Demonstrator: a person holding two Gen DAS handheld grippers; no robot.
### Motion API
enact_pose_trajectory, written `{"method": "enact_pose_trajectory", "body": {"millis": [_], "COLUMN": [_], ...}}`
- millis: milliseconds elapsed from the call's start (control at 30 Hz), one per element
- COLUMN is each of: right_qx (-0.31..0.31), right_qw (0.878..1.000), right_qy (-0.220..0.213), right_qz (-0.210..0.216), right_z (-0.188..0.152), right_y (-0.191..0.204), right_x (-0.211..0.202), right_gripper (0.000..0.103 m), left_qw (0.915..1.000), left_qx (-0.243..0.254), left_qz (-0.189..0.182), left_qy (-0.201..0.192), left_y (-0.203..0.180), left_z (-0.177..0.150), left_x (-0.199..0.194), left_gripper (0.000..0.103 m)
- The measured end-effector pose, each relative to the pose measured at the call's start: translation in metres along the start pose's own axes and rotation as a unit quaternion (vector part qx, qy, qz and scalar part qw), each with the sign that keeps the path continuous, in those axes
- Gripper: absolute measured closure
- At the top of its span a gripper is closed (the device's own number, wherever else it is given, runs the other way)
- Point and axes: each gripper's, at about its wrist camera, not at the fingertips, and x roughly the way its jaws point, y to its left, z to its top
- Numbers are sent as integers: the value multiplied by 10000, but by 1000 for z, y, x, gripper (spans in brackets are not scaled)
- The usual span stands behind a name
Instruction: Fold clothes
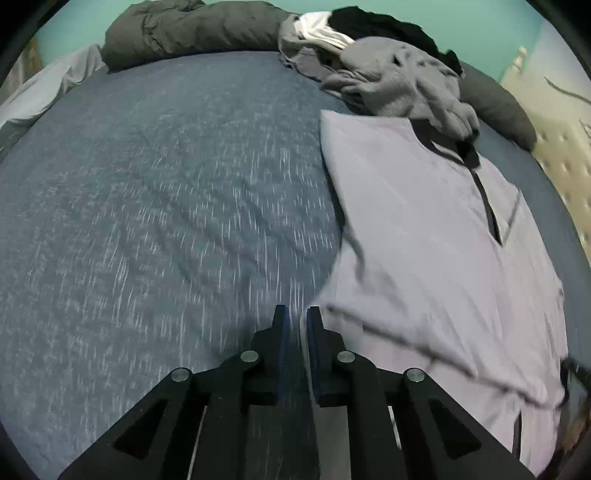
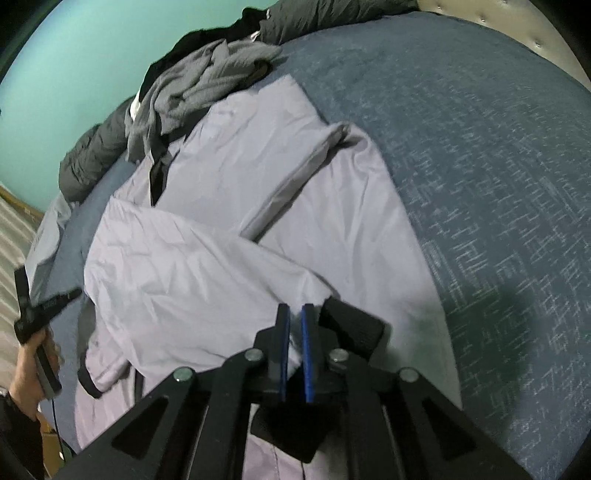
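A lilac jacket (image 1: 424, 240) with a dark zip and collar lies spread on the blue bedspread (image 1: 147, 203), to the right of my left gripper (image 1: 297, 314). That gripper is shut to a narrow slit with only bedspread showing through it; the jacket's hem edge lies just beside its right finger. In the right wrist view the jacket (image 2: 221, 258) has one sleeve folded across its front. My right gripper (image 2: 294, 314) is shut on that sleeve's end, with the black cuff (image 2: 351, 325) bunched beside its right finger. A hand (image 2: 29, 369) holds the left gripper (image 2: 48, 306) at the jacket's left edge.
A heap of grey, black and white clothes (image 1: 399, 81) sits behind the jacket's collar. A dark grey quilt (image 1: 192, 29) lies rolled along the back of the bed against a teal wall. A beige padded headboard (image 1: 561, 155) borders the right side. Bare bedspread (image 2: 498, 184) stretches right of the jacket.
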Motion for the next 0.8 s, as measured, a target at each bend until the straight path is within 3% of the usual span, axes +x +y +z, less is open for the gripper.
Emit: {"method": "enact_pose_trajectory", "body": {"millis": [133, 200, 267, 467, 700, 800], "right_qx": [-26, -102, -178, -304, -220, -108], "right_qw": [9999, 9996, 9990, 9970, 9931, 9896], "right_qy": [-27, 55, 138, 512, 1113, 1306], "right_qz": [157, 267, 376, 487, 289, 597], "right_z": [7, 11, 16, 16, -8, -24], "right_y": [-1, 1, 3, -6, -33, -22], "right_x": [-19, -28, -37, -62, -76, -76], "right_gripper": [92, 85, 70, 69, 69, 69], "left_qw": [9992, 9983, 9976, 9965, 9962, 9963], "left_qx": [157, 265, 295, -126, -56, -96], "left_qz": [-237, -298, -370, -593, -673, -675], "left_qy": [298, 425, 505, 574, 554, 515], "left_y": [-2, -3, -2, 15, 11, 13], "left_z": [-23, -34, -46, -76, -106, -111], "left_x": [-19, -28, -36, -46, -69, -81], "left_gripper": [72, 68, 64, 64, 61, 59]}}
